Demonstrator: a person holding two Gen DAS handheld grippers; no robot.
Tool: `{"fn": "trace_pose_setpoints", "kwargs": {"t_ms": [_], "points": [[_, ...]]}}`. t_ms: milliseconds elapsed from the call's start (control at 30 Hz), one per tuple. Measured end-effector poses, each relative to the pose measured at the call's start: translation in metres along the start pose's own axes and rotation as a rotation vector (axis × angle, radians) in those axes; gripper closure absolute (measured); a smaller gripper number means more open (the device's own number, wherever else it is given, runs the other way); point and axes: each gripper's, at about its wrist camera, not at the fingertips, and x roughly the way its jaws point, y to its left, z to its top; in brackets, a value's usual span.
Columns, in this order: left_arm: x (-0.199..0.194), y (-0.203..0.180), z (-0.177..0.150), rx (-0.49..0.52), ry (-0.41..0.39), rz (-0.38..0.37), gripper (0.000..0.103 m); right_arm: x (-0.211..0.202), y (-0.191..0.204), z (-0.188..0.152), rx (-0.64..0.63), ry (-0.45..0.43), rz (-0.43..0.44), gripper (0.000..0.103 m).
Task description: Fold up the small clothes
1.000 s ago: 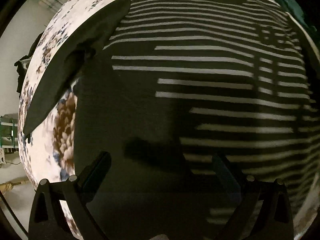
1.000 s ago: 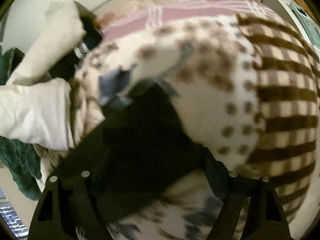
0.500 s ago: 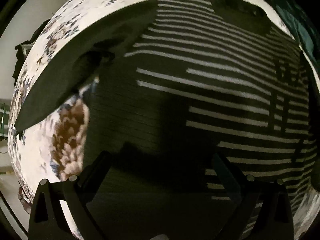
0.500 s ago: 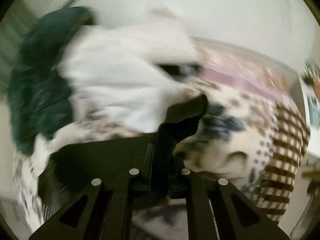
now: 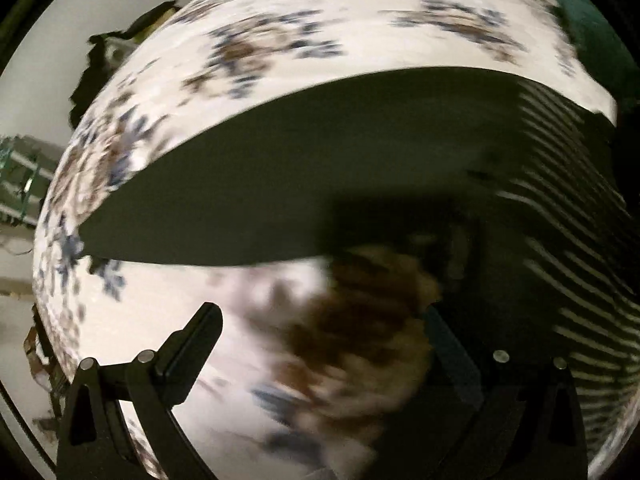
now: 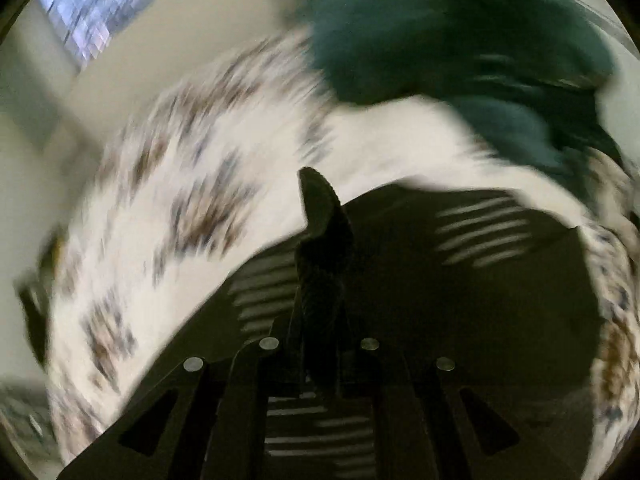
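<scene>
A flowered bedspread (image 5: 328,32) fills both views. My dark striped shirt (image 5: 560,216) lies flat on it, 1 plain sleeve stretched out to the left. A green garment (image 6: 440,32) is heaped beyond the shirt. My left tongs (image 5: 320,344) gape wide over the bedspread, holding nothing. My right tongs (image 6: 320,320) pinch a fold of the shirt.

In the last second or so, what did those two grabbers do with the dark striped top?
The right gripper closed on a fold of the striped top and swung it over the garment. The left gripper stayed open and slid off onto the floral cover. The green cloth stayed put.
</scene>
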Motion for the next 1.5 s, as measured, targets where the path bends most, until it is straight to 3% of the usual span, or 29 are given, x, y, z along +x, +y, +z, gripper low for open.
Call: {"fn": "trace_pose_setpoints", "kwargs": {"t_ms": [133, 233, 300, 367, 400, 433, 467, 567, 600, 633, 700, 800, 900, 967, 1000, 1033, 1067, 1167, 1333, 1500], "points": [[0.019, 0.046, 0.008, -0.046, 0.009, 0.042, 0.000, 0.069, 0.089, -0.042, -0.183, 0.084, -0.056, 0.094], [0.030, 0.071, 0.011, -0.074, 0.019, 0.061, 0.000, 0.098, 0.106, -0.064, -0.234, 0.124, -0.099, 0.094], [0.038, 0.088, 0.012, -0.115, 0.040, 0.052, 0.000, 0.114, 0.108, -0.071, -0.202, 0.209, -0.037, 0.090], [0.041, 0.106, 0.012, -0.162, 0.053, 0.034, 0.000, 0.117, 0.101, -0.070, -0.153, 0.284, 0.079, 0.066], [0.042, 0.119, 0.010, -0.199, 0.059, 0.011, 0.000, 0.111, 0.092, -0.071, -0.118, 0.308, 0.153, 0.046], [0.043, 0.130, 0.008, -0.234, 0.066, -0.004, 0.000, 0.098, 0.078, -0.071, -0.071, 0.303, 0.196, 0.035], [0.044, 0.144, 0.006, -0.285, 0.076, -0.027, 0.000, 0.087, 0.067, -0.072, -0.041, 0.283, 0.203, 0.033], [0.051, 0.184, -0.007, -0.447, 0.090, -0.105, 0.000, 0.041, 0.019, -0.081, -0.004, 0.206, 0.060, 0.017], [0.057, 0.198, -0.013, -0.513, 0.108, -0.147, 0.000, 0.029, 0.003, -0.086, 0.002, 0.195, -0.001, 0.005], [0.066, 0.211, -0.020, -0.589, 0.139, -0.207, 0.000, 0.016, -0.017, -0.094, 0.007, 0.188, -0.071, 0.001], [0.083, 0.231, -0.030, -0.713, 0.178, -0.318, 0.000, 0.003, -0.042, -0.106, 0.009, 0.202, -0.146, 0.001], [0.100, 0.266, -0.036, -0.909, 0.146, -0.420, 0.000, -0.008, -0.070, -0.125, 0.012, 0.239, -0.182, 0.001], [0.107, 0.295, -0.033, -1.088, 0.087, -0.452, 0.001, -0.009, -0.089, -0.146, 0.005, 0.267, -0.215, 0.001], [0.104, 0.312, -0.028, -1.150, 0.022, -0.407, 0.020, 0.001, -0.095, -0.155, 0.026, 0.300, -0.219, 0.001], [0.101, 0.319, -0.024, -1.157, -0.011, -0.384, 0.050, 0.004, -0.099, -0.160, 0.038, 0.311, -0.221, 0.001], [0.098, 0.328, -0.017, -1.147, -0.049, -0.350, 0.088, 0.006, -0.099, -0.164, 0.043, 0.316, -0.238, 0.001], [0.096, 0.332, -0.017, -1.135, -0.068, -0.331, 0.095, 0.010, -0.098, -0.164, 0.042, 0.319, -0.255, 0.001], [0.083, 0.339, -0.002, -1.043, -0.153, -0.299, 0.096, 0.013, -0.096, -0.166, 0.026, 0.316, -0.302, 0.001], [0.029, 0.296, 0.029, -0.730, -0.298, -0.172, 0.096, 0.017, -0.091, -0.152, -0.065, 0.289, -0.386, 0.001], [-0.019, 0.222, 0.056, -0.524, -0.354, -0.203, 0.096, 0.011, -0.110, -0.132, -0.025, 0.225, -0.285, 0.001]]}}
